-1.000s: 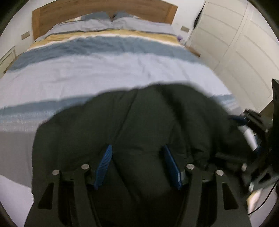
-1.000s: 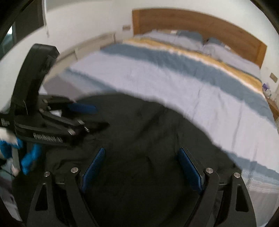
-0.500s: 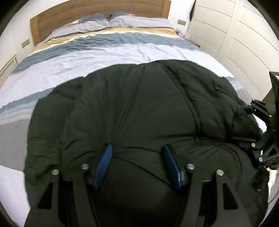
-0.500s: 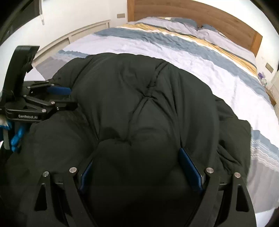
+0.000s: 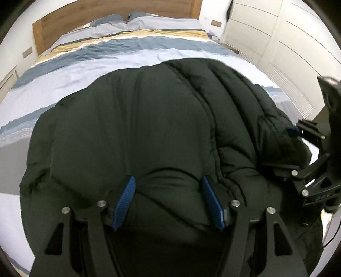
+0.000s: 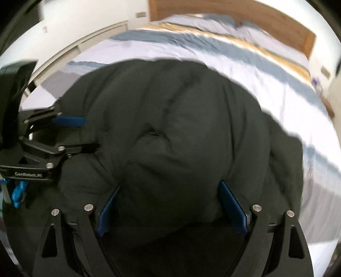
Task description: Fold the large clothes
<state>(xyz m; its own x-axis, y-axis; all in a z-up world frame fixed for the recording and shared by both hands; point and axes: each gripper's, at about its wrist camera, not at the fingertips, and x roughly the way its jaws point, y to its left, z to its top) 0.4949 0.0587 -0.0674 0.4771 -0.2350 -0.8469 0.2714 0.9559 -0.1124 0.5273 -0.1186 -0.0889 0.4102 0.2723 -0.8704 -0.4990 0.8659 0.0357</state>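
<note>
A dark green puffer jacket (image 5: 153,127) lies bunched on the foot of a bed, also in the right wrist view (image 6: 181,132). My left gripper (image 5: 168,191) has its blue pads pressed into a thick fold of the jacket's near edge. My right gripper (image 6: 170,198) clamps another thick fold of the same edge. Each gripper shows in the other's view: the right one at the right (image 5: 307,162), the left one at the left (image 6: 64,136).
The bed (image 5: 106,57) has a striped blue, white and yellow cover with pillows (image 5: 136,21) at a wooden headboard (image 5: 119,8). White wardrobe doors (image 5: 287,42) stand to the right. A low white wall unit (image 6: 85,46) runs along the left.
Both grippers have carried the jacket's near edge forward over the bed. The jacket now covers more of the cover and looks more spread. The right wrist view is blurred from motion.
</note>
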